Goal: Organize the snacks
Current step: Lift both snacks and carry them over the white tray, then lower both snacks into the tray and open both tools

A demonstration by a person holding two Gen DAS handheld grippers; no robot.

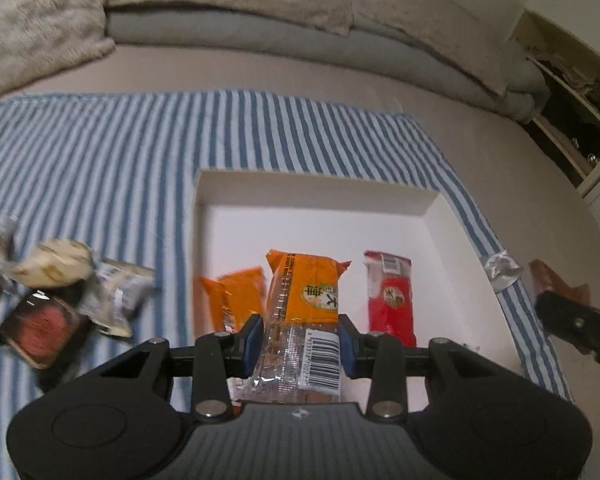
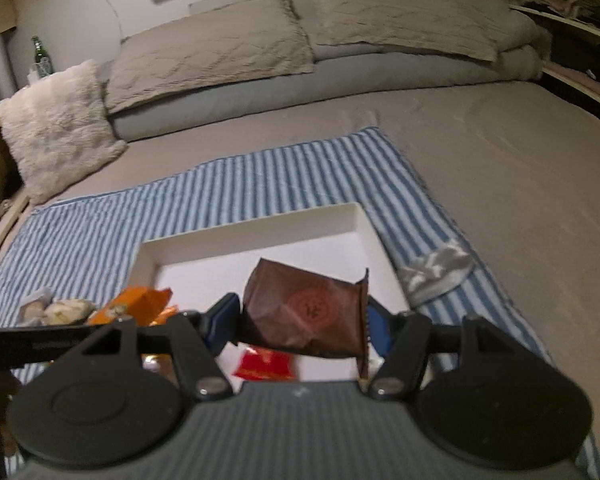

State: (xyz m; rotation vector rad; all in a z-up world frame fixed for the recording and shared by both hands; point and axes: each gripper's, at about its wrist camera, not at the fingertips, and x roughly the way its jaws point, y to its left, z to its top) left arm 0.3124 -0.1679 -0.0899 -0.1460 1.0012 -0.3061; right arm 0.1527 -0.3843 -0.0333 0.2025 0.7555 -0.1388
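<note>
An orange snack pack point(image 1: 306, 312), pinched in the left gripper point(image 1: 300, 344), hung over the white tray point(image 1: 432, 216), where one orange and one red pack already lay. The right gripper point(image 2: 300, 320) clamped a brown pouch point(image 2: 312, 312); several snacks point(image 1: 60, 300) remained on the striped towel point(image 1: 100, 160).

The far half of the white tray point(image 1: 428, 216) is bare floor with room to reach in. An orange packet point(image 1: 236, 296) and a red packet point(image 1: 392, 300) fill its near part.
</note>
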